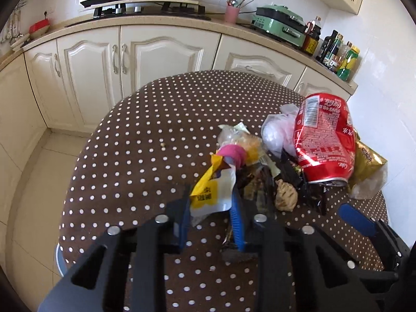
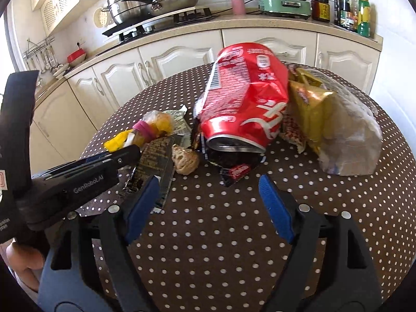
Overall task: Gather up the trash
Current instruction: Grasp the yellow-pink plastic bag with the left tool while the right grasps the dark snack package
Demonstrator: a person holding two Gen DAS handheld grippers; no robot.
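Trash is heaped on a round brown polka-dot table (image 1: 145, 156). My left gripper (image 1: 211, 200) is shut on a yellow-and-white wrapper (image 1: 208, 189) at the near edge of the heap. Beyond it lie a pink-capped bundle (image 1: 231, 153), a bread lump (image 1: 286, 195) and a crushed red cola can (image 1: 325, 140). In the right wrist view the can (image 2: 244, 104) lies ahead of my right gripper (image 2: 208, 182), which is open with only tablecloth between its pads. A small red candy wrapper (image 2: 238, 171) sits just beyond it. The left gripper (image 2: 104, 166) reaches in from the left.
A gold snack bag (image 2: 312, 104) and a clear plastic bag (image 2: 351, 135) lie right of the can. A dark foil wrapper (image 2: 156, 171) lies by the left pad. Behind the table stand cream cabinets (image 1: 135, 57), a counter with pots, a pink cup (image 1: 231, 13) and bottles (image 1: 343, 57).
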